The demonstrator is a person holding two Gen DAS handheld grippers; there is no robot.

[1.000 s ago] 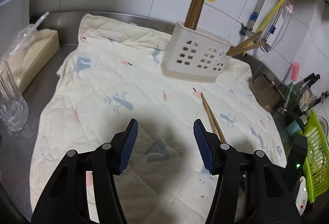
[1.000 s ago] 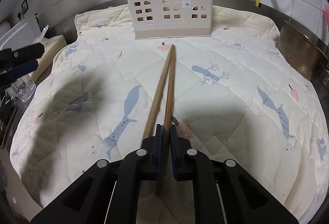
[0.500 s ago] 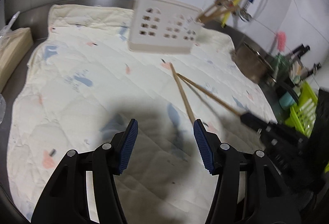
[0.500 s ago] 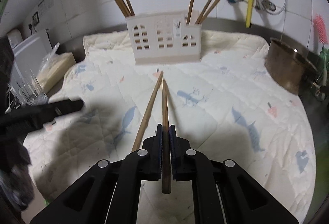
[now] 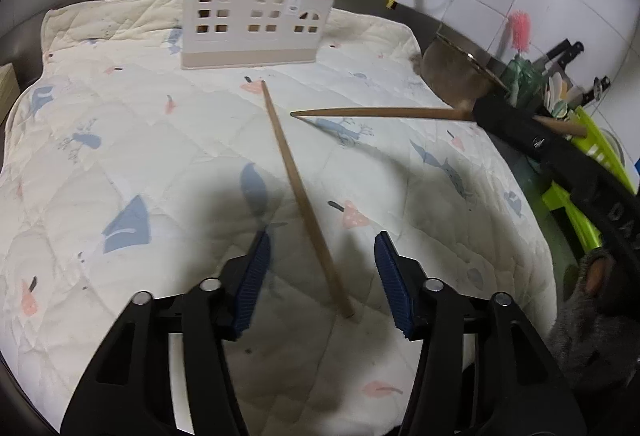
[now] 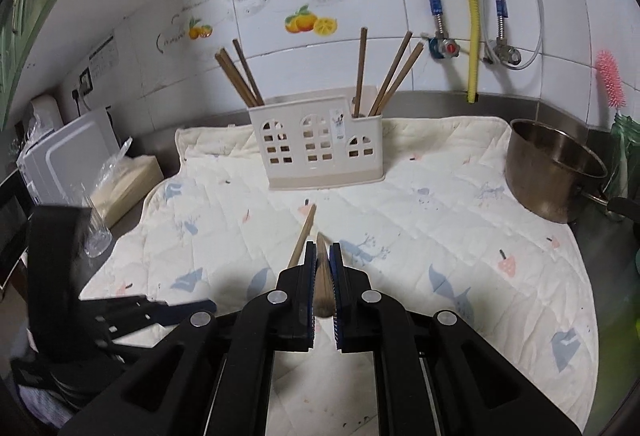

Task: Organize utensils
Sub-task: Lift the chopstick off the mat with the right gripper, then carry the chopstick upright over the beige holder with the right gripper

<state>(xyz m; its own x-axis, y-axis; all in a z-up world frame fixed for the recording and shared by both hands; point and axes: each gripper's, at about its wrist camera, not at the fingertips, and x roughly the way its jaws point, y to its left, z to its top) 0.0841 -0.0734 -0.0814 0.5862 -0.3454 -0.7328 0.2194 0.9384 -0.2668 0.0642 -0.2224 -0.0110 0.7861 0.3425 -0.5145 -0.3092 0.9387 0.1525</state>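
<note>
A cream utensil holder (image 5: 256, 18) (image 6: 320, 146) stands at the back of the quilted mat (image 5: 120, 140), with several wooden chopsticks upright in its end compartments. My right gripper (image 6: 323, 256) is shut on one chopstick (image 5: 380, 113) and holds it lifted above the mat, pointing toward the holder. A second chopstick (image 5: 304, 196) (image 6: 303, 236) lies on the mat. My left gripper (image 5: 322, 272) is open and straddles its near end. The left gripper also shows low at the left of the right wrist view (image 6: 176, 310).
A steel pot (image 6: 554, 172) sits at the mat's right edge, with a green dish rack (image 5: 592, 172) and a pink brush (image 6: 610, 82) beyond it. A glass (image 6: 96, 236), a tissue box (image 6: 124, 180) and a white appliance (image 6: 68, 160) stand to the left. Pipes hang on the tiled wall.
My right gripper has lifted one chopstick off the mat and risen. My left gripper has moved right and forward until it straddles the chopstick left lying there.
</note>
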